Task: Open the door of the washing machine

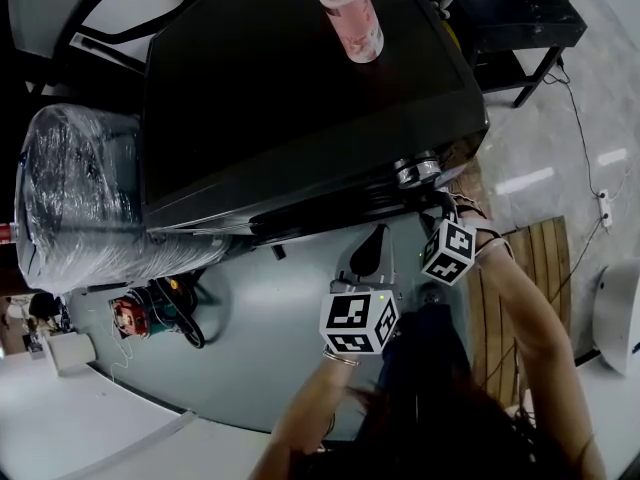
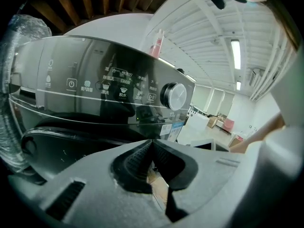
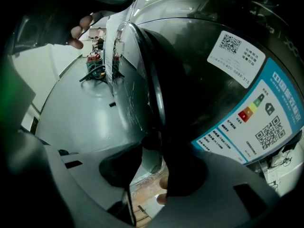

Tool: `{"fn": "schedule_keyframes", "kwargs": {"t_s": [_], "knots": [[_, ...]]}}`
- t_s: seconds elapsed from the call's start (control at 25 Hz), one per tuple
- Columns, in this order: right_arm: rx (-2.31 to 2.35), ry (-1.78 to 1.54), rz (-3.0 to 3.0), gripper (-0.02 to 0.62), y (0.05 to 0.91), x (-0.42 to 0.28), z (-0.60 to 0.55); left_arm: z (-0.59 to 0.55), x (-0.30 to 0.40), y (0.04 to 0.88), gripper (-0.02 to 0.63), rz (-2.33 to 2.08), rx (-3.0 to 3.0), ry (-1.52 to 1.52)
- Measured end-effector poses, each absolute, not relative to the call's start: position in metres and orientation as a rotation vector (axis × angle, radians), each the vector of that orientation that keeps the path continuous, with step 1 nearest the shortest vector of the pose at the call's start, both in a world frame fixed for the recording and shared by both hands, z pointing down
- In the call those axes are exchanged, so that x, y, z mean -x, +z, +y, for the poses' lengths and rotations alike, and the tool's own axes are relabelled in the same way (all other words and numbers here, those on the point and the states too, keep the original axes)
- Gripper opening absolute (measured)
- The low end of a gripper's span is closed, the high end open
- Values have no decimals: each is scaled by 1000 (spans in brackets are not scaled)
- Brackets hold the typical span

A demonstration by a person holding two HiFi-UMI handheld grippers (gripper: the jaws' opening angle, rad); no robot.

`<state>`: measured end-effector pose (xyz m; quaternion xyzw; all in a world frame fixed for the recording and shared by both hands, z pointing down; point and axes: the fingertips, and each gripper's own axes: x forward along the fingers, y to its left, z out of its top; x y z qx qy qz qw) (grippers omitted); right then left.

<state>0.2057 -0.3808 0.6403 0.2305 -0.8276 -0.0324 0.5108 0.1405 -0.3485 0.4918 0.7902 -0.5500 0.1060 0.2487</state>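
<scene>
The washing machine point(image 1: 300, 98) is black and glossy, and I see it from above with its knob point(image 1: 418, 171) at the front right. In the left gripper view its control panel point(image 2: 118, 87) and knob point(image 2: 173, 96) fill the upper middle. My left gripper point(image 2: 153, 141) is shut on nothing and hangs in front of the machine point(image 1: 370, 248). My right gripper point(image 3: 154, 151) stands astride the door's curved rim point(image 3: 154, 89), beside the energy label point(image 3: 251, 122). Its pads sit on either side of the rim without clamping it. In the head view this gripper point(image 1: 440, 218) is just under the knob.
A pink cup point(image 1: 350, 13) stands on the machine's top. A plastic-wrapped bulk point(image 1: 80, 198) sits close at its left. A wooden pallet point(image 1: 540, 258) lies at the right, a black table point(image 1: 510, 18) behind it, and a red and green tool point(image 1: 140, 313) on the grey floor.
</scene>
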Motion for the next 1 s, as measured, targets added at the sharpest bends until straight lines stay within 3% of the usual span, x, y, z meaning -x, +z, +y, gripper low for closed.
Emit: {"fn": "schedule_keyframes", "kwargs": {"t_s": [1.0], "knots": [[-608,-54,-1935,144,639,-205,-380,-332,-115,498,12,-1524,-2124,277]]}}
